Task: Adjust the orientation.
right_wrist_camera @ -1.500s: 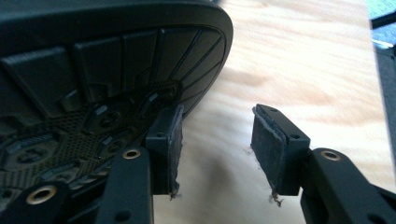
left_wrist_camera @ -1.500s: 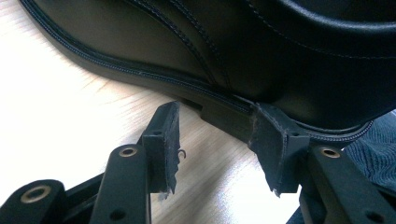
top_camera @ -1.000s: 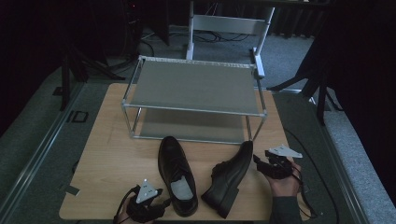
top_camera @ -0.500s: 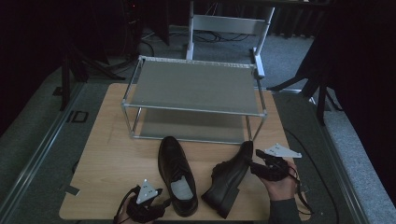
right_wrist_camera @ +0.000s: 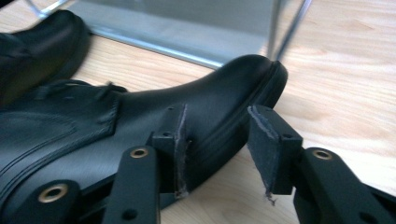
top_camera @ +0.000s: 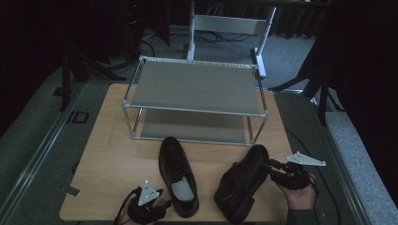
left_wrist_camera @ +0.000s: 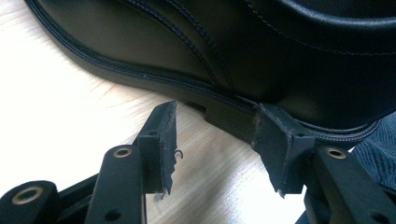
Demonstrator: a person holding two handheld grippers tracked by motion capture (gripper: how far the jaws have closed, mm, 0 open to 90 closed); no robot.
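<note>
As its jaws have just been closing, the right gripper [top_camera: 274, 169] has moved in on the toe of the tipped shoe [top_camera: 241, 187], which now leans further onto its side; a lift toward the rack [top_camera: 195, 86] looks imminent. One pad [right_wrist_camera: 180, 140] touches the upper, the other stands off the sole. Nearer, the left gripper [top_camera: 157, 204] waits, spread wide, its tips at the heel of the upright shoe [top_camera: 177, 180].
</note>
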